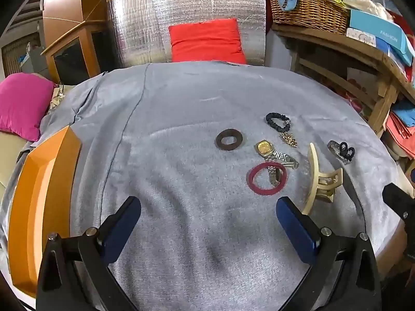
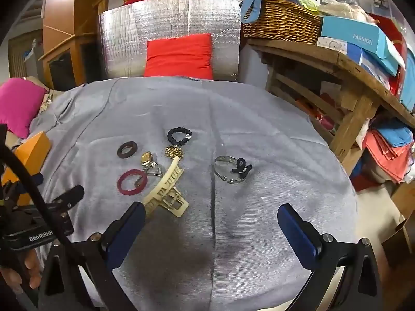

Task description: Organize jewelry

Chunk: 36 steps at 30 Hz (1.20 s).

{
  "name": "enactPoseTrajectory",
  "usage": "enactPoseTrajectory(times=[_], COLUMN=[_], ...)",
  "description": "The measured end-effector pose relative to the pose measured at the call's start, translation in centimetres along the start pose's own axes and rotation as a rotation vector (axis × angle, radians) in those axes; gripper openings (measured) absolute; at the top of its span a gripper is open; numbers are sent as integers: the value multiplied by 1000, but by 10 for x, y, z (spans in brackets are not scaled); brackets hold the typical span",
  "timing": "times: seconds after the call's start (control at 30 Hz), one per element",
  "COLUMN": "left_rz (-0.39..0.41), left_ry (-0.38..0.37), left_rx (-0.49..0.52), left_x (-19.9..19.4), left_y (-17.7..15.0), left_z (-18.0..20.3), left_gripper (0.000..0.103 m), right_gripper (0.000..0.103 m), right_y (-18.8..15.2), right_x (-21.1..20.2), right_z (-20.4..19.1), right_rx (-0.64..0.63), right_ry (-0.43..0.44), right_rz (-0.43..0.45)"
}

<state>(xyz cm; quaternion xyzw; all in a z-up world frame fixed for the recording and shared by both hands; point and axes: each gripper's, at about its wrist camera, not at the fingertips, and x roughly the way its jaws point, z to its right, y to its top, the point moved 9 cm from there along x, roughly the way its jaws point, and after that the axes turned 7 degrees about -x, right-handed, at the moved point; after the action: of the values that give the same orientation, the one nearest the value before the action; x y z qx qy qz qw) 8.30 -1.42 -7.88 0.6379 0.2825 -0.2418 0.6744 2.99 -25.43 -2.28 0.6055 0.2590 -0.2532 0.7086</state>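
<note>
Jewelry lies on a grey cloth (image 1: 181,134): a dark brown ring (image 1: 229,139), a gold watch (image 1: 269,151), a red bangle (image 1: 267,178), a black bead bracelet (image 1: 278,121), a gold brooch (image 1: 288,140), a cream hair claw (image 1: 320,178) and a silver bangle with a black clip (image 1: 342,150). An orange tray (image 1: 39,202) lies at the left. My left gripper (image 1: 207,215) is open and empty, short of the red bangle. My right gripper (image 2: 211,220) is open and empty, near the hair claw (image 2: 167,193) and the silver bangle (image 2: 229,169).
A red cushion (image 1: 207,41) leans on a silver foil panel behind the cloth. A wooden shelf (image 2: 337,72) with a wicker basket (image 2: 280,20) and boxes stands at the right. A pink cushion (image 1: 20,103) lies at the left.
</note>
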Motion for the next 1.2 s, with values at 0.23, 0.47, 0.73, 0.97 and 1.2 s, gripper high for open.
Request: enactPoseTrajectory(times=[0.23, 0.47, 0.73, 0.97, 1.2], left_rz=[6, 8, -18, -34, -43], left_ry=[-1, 47, 64, 50, 49], left_rx=[-9, 15, 20, 11, 13], left_x=[1, 3, 8, 10, 11], left_y=[2, 0, -3, -5, -7], left_z=[4, -1, -8, -9, -8], left_gripper=[103, 103, 103, 103, 103], right_gripper=[103, 103, 103, 103, 103], right_y=[-2, -1, 0, 0, -1], right_x=[0, 0, 0, 2, 4], right_z=[9, 12, 10, 8, 5], right_rx=[6, 7, 3, -3, -8], right_ry=[-17, -26, -36, -39, -39], right_rz=[-3, 1, 3, -1, -5])
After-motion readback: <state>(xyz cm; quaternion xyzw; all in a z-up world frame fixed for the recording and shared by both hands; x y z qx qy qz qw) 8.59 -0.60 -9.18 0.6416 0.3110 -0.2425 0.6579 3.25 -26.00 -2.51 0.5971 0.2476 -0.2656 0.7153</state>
